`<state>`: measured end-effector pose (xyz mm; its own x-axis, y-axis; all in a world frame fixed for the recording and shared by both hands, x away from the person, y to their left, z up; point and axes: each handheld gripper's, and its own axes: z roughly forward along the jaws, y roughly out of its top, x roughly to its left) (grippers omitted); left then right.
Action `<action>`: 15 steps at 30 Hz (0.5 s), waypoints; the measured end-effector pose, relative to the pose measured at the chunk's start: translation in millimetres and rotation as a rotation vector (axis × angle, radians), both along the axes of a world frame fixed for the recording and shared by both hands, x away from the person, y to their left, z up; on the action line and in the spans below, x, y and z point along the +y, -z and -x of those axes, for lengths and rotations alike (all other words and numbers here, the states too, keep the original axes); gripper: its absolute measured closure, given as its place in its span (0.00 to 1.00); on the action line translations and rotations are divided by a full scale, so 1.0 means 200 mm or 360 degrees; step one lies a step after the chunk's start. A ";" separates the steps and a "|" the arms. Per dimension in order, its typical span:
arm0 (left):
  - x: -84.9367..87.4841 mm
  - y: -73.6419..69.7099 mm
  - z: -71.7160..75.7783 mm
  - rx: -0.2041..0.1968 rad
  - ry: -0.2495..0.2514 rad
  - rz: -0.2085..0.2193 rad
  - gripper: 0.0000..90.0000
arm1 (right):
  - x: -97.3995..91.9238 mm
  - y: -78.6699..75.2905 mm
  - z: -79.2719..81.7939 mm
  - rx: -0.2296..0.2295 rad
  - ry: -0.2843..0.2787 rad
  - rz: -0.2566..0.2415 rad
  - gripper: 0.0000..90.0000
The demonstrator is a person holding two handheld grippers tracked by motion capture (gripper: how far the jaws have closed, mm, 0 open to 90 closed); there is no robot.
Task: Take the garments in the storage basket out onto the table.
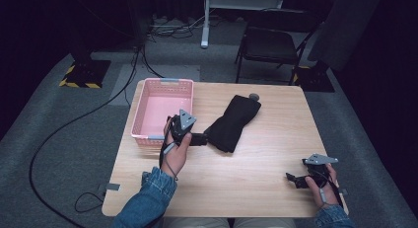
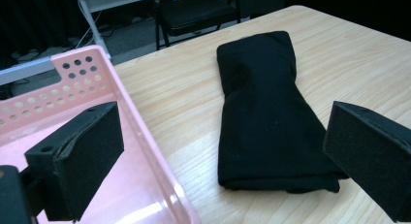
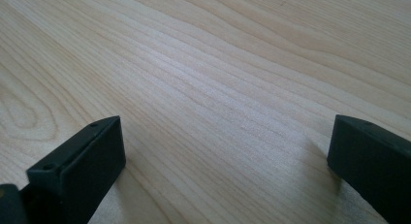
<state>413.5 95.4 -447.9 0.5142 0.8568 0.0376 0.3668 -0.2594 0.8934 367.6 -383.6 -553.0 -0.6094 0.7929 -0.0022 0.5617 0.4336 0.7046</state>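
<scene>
Gaping wide, the left gripper (image 2: 223,151) faces soft folded black cloth (image 2: 264,112) — right gripper (image 3: 225,161) equally spread over woodgrain.

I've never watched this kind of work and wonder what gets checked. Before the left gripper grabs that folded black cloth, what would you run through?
1. Left gripper jaws wide enough for the cloth: ok, open.
2. Folded black cloth lies flat, near end between the jaws' line: ok.
3. Jaws touching the cloth: cannot tell; in the high view they reach its edge.
4. Pink perforated plastic basket empty, ready to receive: ok.
5. One jaw sits over the basket's rim and might catch it: not ok.
6. Right gripper out of the way, open over the bare light wooden table: ok.
</scene>
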 end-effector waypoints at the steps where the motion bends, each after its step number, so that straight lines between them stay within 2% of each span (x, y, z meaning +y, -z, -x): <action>1: 0.01 0.00 0.01 0.0003 -0.0003 -0.0002 0.00 | 0.00 0.00 0.00 0.0000 0.0000 0.0000 0.00; 15: 0.10 0.03 0.07 0.0000 -0.0035 -0.0014 0.00 | 0.00 0.00 0.00 0.0000 0.0000 0.0000 0.00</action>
